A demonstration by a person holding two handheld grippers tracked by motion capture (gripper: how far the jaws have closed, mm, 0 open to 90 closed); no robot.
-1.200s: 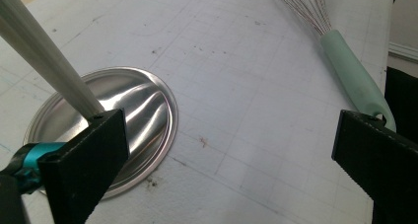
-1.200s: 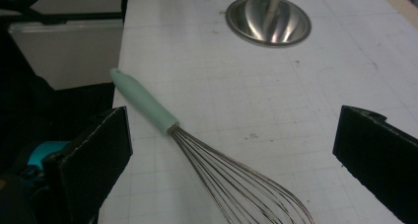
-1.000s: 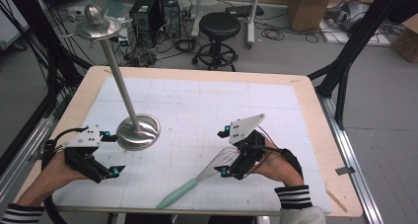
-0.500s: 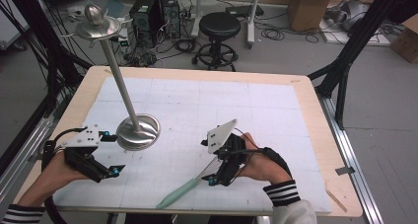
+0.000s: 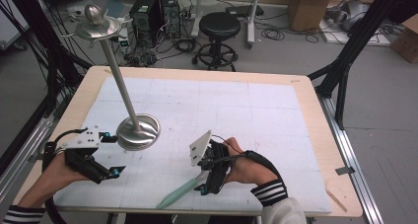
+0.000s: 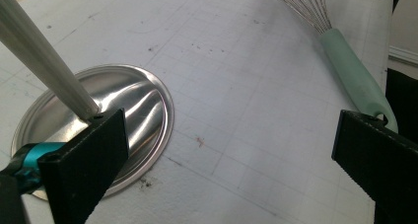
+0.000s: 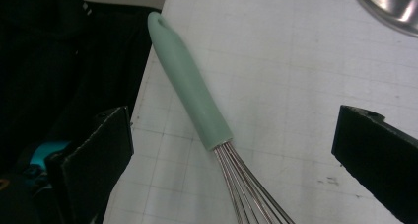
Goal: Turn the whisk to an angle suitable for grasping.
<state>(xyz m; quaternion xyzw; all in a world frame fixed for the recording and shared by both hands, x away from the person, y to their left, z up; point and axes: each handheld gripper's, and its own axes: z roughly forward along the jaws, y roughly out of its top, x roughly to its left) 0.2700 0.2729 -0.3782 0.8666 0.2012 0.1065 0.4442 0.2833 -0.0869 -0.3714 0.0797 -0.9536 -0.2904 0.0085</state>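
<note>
My left gripper [image 5: 106,160] is wide open and empty, just beside the round base of the tall shiny metal stand [image 5: 138,131]. My right gripper [image 7: 231,150] is also wide open, above the wire whisk with mint green handle [image 7: 190,93], which lies on the white gridded mat [image 5: 256,115].

On the table [image 5: 315,135] lies a gridded mat [image 5: 256,115], and the stand's round base [image 5: 138,132] sits on the mat's near-left part, its pole [image 5: 118,76] leaning up and away to a dish top [image 5: 98,27]. Just left of the base, toward the person, is the left gripper [image 5: 111,155]. Right of the base and nearer the table's front edge lies the whisk [image 7: 197,100], flat on the mat, handle end toward that edge. The right gripper [image 5: 203,174] hangs over the whisk, well apart from the base.
</note>
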